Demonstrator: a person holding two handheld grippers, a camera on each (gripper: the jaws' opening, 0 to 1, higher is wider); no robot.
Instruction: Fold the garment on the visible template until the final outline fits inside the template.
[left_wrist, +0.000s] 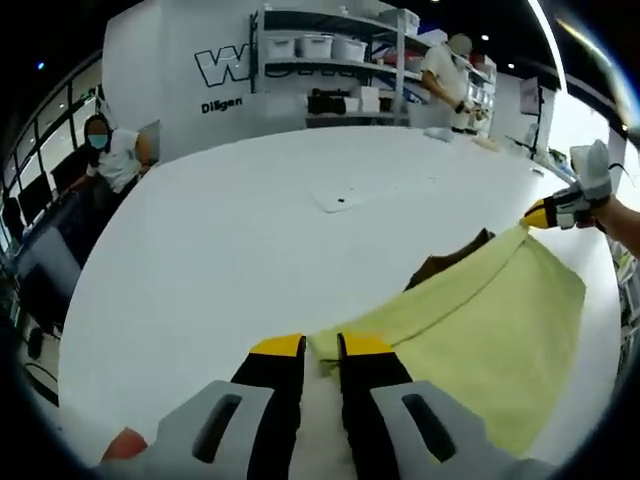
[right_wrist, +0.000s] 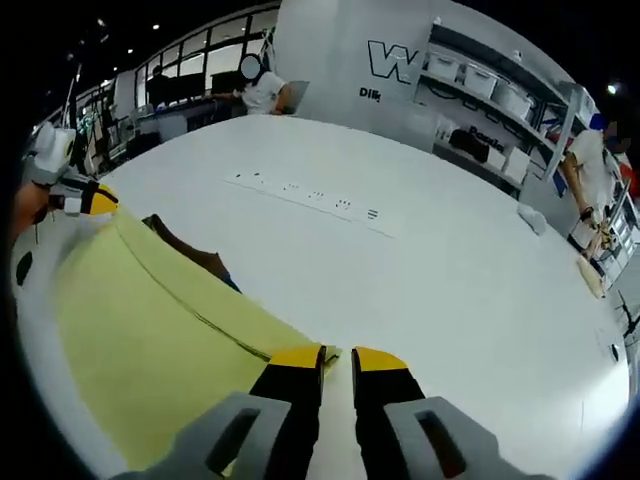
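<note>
Stretching a yellow garment taut above a white table, long edge running between both grippers. Left gripper and right gripper each clenched on a corner. Brown template peeking out underneath, shelving behind.

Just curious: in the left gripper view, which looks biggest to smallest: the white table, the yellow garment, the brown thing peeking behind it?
1. White table
2. Yellow garment
3. Brown thing, mostly hidden by the garment, so its real size is unclear.

Each handheld gripper has two black fingers capped with yellow tips, set on light grey moulded brackets with elongated slots: left gripper, right gripper. Seen from the opposite unit, each gripper shows a yellow tip, a black-and-white body and a pale grey housing.
</note>
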